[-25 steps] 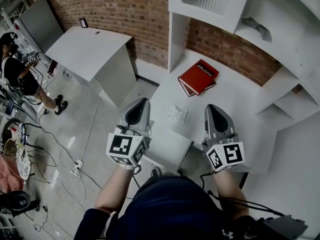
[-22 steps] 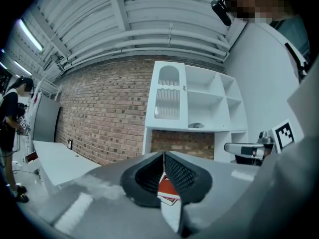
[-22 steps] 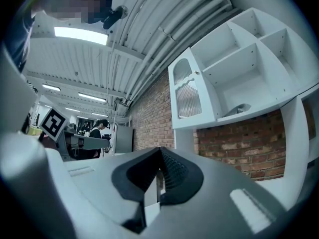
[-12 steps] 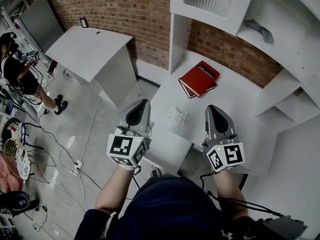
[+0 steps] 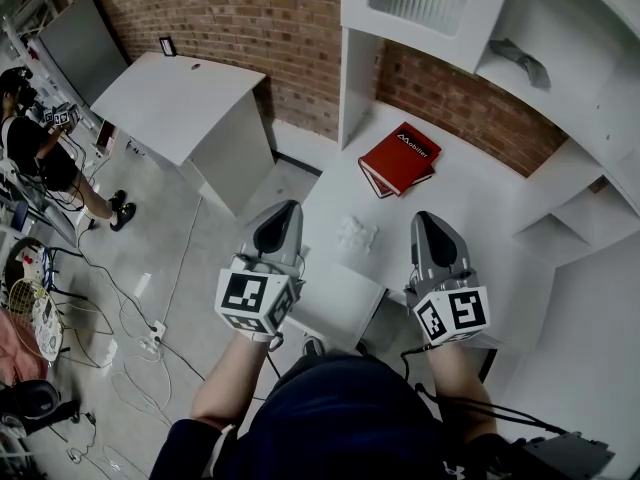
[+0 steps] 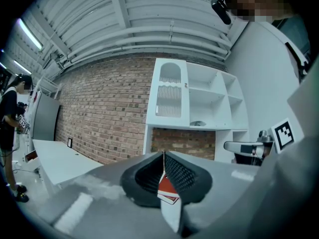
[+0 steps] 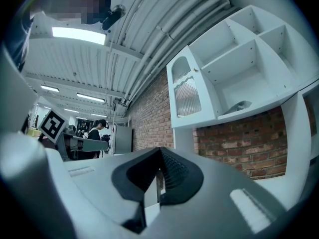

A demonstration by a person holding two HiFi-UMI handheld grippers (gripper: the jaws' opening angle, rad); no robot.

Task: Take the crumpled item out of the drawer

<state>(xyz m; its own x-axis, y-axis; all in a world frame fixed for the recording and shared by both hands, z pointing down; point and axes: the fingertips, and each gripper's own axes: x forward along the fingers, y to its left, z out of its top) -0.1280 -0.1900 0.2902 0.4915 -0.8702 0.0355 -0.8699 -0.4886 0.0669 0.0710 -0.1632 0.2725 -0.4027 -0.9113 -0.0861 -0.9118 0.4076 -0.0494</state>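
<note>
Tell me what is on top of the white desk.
A crumpled white item lies on the desk, a red book farther back. The left gripper and right gripper cover parts of its near edge.

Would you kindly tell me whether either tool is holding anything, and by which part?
Nothing is held. The left tool and right tool are both shut and empty; the crumpled item lies apart on the white desk.

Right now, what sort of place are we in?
Probably a workshop or lab: white desk and shelves against a brick wall, loose cables on the floor, another person working nearby.
</note>
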